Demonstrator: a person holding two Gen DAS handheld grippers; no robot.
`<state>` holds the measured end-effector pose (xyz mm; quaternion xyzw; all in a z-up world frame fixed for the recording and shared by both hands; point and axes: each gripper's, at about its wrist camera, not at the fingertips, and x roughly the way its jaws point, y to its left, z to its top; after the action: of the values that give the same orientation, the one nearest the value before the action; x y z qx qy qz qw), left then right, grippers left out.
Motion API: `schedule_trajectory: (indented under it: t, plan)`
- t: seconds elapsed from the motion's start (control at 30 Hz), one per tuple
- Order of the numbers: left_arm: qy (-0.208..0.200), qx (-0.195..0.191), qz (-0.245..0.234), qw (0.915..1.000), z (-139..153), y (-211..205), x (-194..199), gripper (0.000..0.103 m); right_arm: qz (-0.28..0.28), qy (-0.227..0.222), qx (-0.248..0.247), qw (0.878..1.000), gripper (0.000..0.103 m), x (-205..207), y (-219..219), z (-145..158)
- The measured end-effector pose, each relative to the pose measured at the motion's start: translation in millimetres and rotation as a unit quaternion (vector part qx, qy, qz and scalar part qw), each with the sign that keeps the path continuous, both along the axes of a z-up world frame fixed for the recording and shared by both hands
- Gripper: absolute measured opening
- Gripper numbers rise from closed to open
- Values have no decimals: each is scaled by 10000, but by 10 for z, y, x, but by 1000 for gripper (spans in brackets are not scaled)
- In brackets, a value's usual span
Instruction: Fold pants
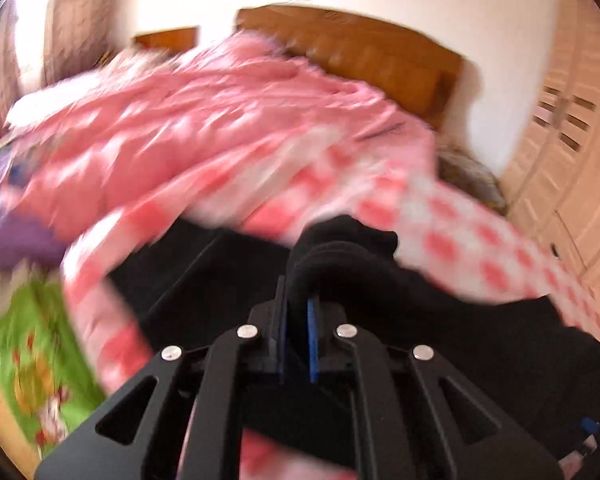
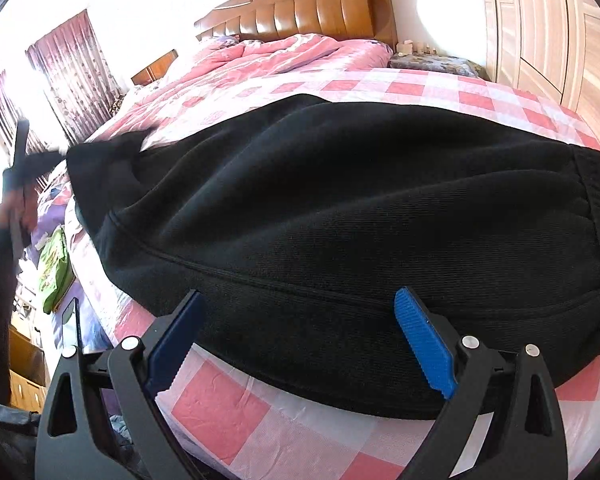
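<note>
Black pants (image 2: pixel 340 216) lie across a pink checked bed sheet (image 2: pixel 228 404), waistband at the right. In the left wrist view, which is blurred by motion, my left gripper (image 1: pixel 298 300) is shut on a fold of the black pants (image 1: pixel 340 248) and holds it lifted above the bed. In the right wrist view the left gripper (image 2: pixel 18 168) shows at the far left, pulling a pant end up. My right gripper (image 2: pixel 300 320) is open, its blue pads either side of the near edge of the pants, holding nothing.
A pink quilt (image 2: pixel 268 56) is bunched toward the wooden headboard (image 2: pixel 312 8). A green printed cloth (image 2: pixel 56 268) lies at the bed's left side. A wardrobe (image 2: pixel 540 28) stands at the right, curtains (image 2: pixel 72 64) at the left.
</note>
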<state>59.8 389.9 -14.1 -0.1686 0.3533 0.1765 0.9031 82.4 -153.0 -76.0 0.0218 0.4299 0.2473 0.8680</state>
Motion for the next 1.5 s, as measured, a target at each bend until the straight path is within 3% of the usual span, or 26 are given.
schedule_trajectory:
  t: [0.03,0.1,0.13,0.2,0.27,0.4,0.5,0.57,0.6,0.67,0.73,0.8,0.83,0.87,0.97,1.03,1.1,1.17,1.23,1.3,1.4,1.5]
  plan:
    - [127,-471,133,9987,-248,205,-131,9,-14,22,4,10000,92,3,5,5]
    - [278,-990,223,9945,-571,389,-249,12,-33,60,-28,10000,92,9,17,15]
    - [324,-937,249,9948,-661,433,-282,21,-42,72,-74,9999,92,7,27,20]
    - [240,-703,268,9969,-691,399,-369,30,-84,83,-195,9997,92,-6,45,27]
    - [284,-223,409,9985,-572,272,-430,61,-129,104,-233,9996,92,-8,38,26]
    - [233,1217,-26,9923,-229,-240,-423,71,-220,143,-158,9995,92,-5,21,46]
    - [455,2184,-852,9711,-152,-700,-255,77,-284,-3,-38,9996,92,-39,10,159]
    - [774,2737,-1411,9482,-260,-940,-73,77,-251,-122,-51,9996,92,-79,32,234]
    - [1001,3092,-1595,9321,-347,-1043,28,77,-231,-201,-74,9995,92,-91,41,279]
    - [1395,3386,-1820,9126,-502,-1104,237,77,-231,-249,-83,9994,92,-78,33,323]
    - [1611,3337,-2122,9042,-634,-1070,395,75,-269,-246,-64,9993,92,-58,17,343]
    - [1612,3294,-2368,8997,-710,-1013,520,65,-217,-166,-31,9996,92,-6,59,339]
    - [1535,3128,-2542,9022,-684,-958,552,41,-158,-167,-50,9997,92,29,107,345]
    - [1507,2915,-2535,9100,-667,-908,580,20,-31,-224,-86,9997,92,70,191,364]
    - [810,2040,-2202,9504,-454,-660,491,15,561,-577,-83,9967,92,219,512,456]
    - [61,1249,-1579,9795,-253,-372,253,14,1368,-1011,117,9854,92,354,841,554]
    - [-743,190,-869,9933,-105,47,-39,14,2039,-1268,141,9707,92,507,1186,610]
    - [-1187,-617,-259,9907,-79,425,-248,14,2599,-1320,-11,9566,92,744,1620,643]
    - [-1149,-964,263,9883,-111,690,-372,14,2917,-1276,-356,9473,92,1003,2085,628]
    - [-867,-937,685,9895,-217,842,-455,14,3116,-1175,-639,9408,91,1229,2471,576]
    - [-742,-1029,723,9893,-269,912,-553,8,3407,-838,-829,9328,73,1501,2943,443]
    - [-708,-1031,706,9896,-293,930,-583,8,3698,-681,-1090,9202,70,1624,3241,260]
